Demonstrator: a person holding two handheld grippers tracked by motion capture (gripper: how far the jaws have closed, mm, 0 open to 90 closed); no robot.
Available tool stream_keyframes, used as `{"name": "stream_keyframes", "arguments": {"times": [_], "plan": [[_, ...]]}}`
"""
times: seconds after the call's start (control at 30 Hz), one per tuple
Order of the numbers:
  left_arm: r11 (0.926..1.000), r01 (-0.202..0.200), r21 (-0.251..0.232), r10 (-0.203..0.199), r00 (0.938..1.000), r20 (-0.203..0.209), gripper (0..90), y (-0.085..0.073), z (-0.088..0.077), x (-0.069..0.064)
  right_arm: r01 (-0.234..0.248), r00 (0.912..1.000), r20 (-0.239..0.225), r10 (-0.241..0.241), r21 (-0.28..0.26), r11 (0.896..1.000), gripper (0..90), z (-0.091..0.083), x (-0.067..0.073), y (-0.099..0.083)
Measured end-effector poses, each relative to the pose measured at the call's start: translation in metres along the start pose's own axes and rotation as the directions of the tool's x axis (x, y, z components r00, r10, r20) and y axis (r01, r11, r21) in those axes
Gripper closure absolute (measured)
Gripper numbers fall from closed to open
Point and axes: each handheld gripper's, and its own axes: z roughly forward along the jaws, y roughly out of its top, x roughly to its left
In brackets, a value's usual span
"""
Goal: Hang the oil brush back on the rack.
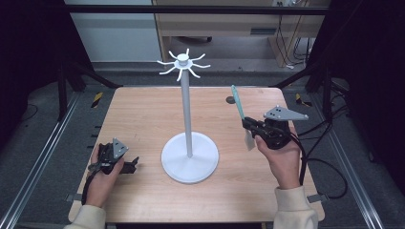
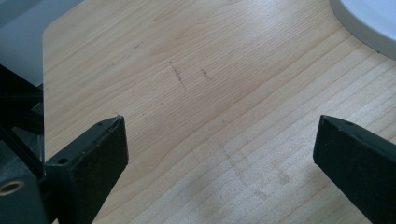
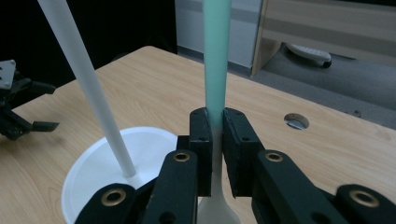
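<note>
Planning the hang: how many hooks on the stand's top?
8 hooks, as far as the high view shows, fanned around the cap of the white stand at table centre; some overlap, so uncertain.

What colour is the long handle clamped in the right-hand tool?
Mint green handle, turning white lower down; the right gripper view shows it best.

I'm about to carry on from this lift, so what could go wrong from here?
1. The right gripper pinches the teal-handled utensil low on its narrow handle, with most of it standing above the jaws; it may pivot or slip.
2. The white rack stands on one thin pole, so a sideways knock while reaching its hooks might rock it.
3. The left gripper rests open on the table, not steadying the base.
</note>
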Motion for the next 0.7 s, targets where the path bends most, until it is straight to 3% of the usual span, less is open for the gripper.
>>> {"name": "stream_keyframes", "arguments": {"times": [0.47, 0.7], "plan": [[1.0, 0.0, 0.001, 0.0, 1.0, 0.004, 2.7, 0.0, 0.0, 0.0, 0.024, 0.9997, -0.007, -0.025, -0.103, 0.994, 82.5, -0.014, 0.016, 0.014], [1.0, -0.002, 0.002, 0.002, 1.0, 0.004, 2.7, 0.0, 0.0, -0.001, 0.026, 0.9987, -0.041, -0.032, -0.149, 0.989, 82.5, -0.021, 0.027, 0.022]]}}
